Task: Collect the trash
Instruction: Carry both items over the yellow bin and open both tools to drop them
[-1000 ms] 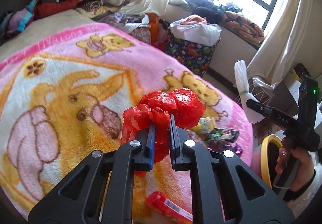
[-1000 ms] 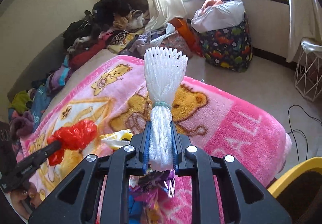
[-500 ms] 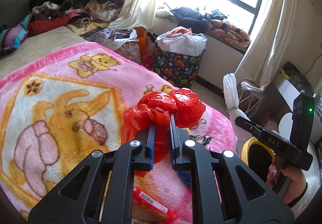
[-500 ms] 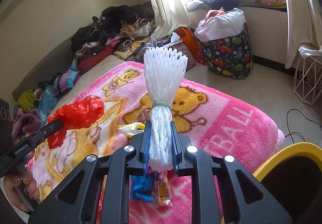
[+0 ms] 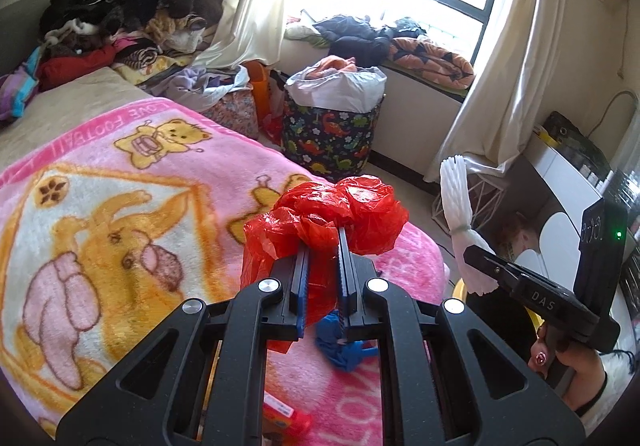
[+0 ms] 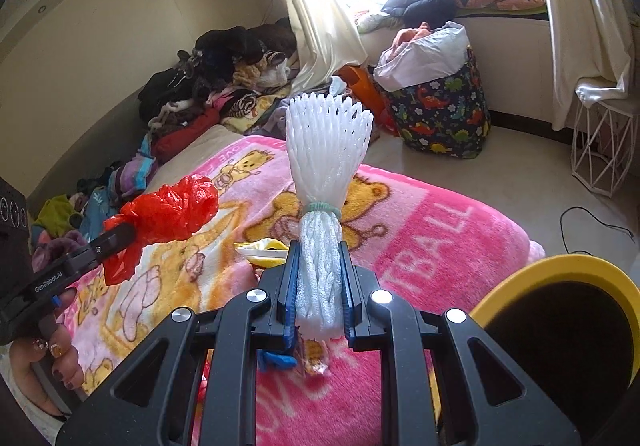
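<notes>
The left tool [image 5: 322, 246] is clamped on a crumpled red plastic bag [image 5: 332, 213], held above a bed's pink bear blanket [image 5: 120, 205]; the right tool [image 6: 318, 258] is clamped on a white foam net [image 6: 326, 149], near a yellow-rimmed bin [image 6: 560, 270]

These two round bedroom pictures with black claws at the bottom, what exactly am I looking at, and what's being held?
No robot here: a person holds a hand-held clamp in each hand, each with a wide-angle camera looking along its two fingers. One picture comes from each clamp. The left gripper is shut on a crumpled red plastic bag. The right gripper is shut on a white foam fruit net tied with a green band. Below them lies a pink bear-print blanket with small wrappers and a blue scrap on it. A yellow-rimmed bin stands at the right.
</notes>
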`<state>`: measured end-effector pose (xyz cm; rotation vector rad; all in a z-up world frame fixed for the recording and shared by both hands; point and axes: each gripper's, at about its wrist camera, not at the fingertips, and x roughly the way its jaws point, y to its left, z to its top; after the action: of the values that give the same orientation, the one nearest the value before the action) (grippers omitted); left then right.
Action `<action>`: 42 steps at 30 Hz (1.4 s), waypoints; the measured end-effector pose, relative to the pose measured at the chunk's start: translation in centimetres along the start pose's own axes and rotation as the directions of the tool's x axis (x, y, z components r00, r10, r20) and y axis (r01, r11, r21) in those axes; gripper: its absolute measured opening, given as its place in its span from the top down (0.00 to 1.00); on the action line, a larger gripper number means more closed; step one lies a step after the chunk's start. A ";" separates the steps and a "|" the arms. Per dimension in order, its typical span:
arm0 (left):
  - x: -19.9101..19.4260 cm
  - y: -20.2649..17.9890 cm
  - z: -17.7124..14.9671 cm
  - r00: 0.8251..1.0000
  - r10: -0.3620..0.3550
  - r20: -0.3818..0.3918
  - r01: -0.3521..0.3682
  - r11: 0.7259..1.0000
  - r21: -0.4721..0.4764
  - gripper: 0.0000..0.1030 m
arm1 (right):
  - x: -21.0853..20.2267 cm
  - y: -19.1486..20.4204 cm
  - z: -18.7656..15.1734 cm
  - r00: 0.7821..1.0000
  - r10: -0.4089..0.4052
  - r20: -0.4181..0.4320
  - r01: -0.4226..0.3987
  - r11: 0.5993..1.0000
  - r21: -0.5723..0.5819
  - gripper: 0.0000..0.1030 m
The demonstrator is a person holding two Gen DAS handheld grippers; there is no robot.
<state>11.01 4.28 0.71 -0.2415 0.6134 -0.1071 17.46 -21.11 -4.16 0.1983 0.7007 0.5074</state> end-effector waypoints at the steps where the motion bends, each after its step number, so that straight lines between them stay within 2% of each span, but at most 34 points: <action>1: 0.0 -0.3 0.0 1.000 -0.004 0.000 0.004 1.000 0.006 0.93 | -0.3 -0.3 -0.1 1.000 -0.003 0.002 0.003 1.000 0.004 0.83; 27: 1.1 -8.9 -1.9 0.991 -0.124 -0.056 0.130 0.983 0.129 0.93 | -7.2 -6.8 -3.8 0.987 -0.152 0.049 0.145 0.982 0.117 0.83; 42: 3.1 -14.0 -4.3 0.970 -0.197 -0.145 0.224 0.954 0.200 0.93 | -10.0 -11.0 -7.0 0.964 -0.267 0.021 0.255 0.941 0.221 0.83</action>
<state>10.67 -10.61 -0.82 -0.0894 0.6926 -0.3956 10.52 -35.67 -7.51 0.3170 0.7198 0.1699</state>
